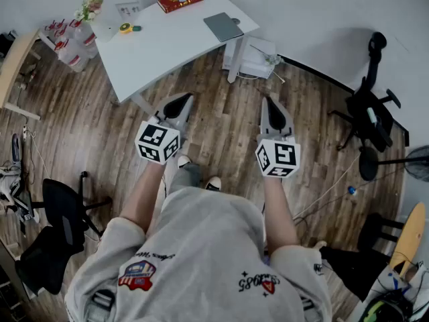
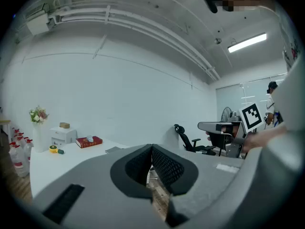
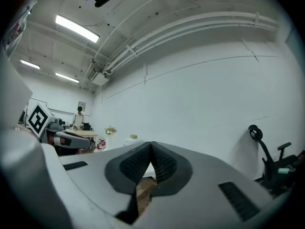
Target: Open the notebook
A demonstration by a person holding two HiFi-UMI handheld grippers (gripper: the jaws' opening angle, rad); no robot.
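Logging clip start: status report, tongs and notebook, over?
Left tongs shut, empty. Right tongs shut, empty. Grey notebook closed on white table, ahead, untouched. No obstruction seen between.

The left gripper [image 2: 151, 149] has its 2 jaws closed tip to tip, with nothing between them. Ahead and to its left stands a white table [image 2: 71, 159] bearing a red book [image 2: 88, 141], a white box [image 2: 63, 135], flowers [image 2: 38, 114] and, nearest the jaws, a grey notebook [image 2: 116, 150]. To its right are a black chair [image 2: 188, 142] and the right gripper [image 2: 224, 128].

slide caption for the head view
Person facing a white table with a closed grey notebook, left gripper and right gripper shut, empty.
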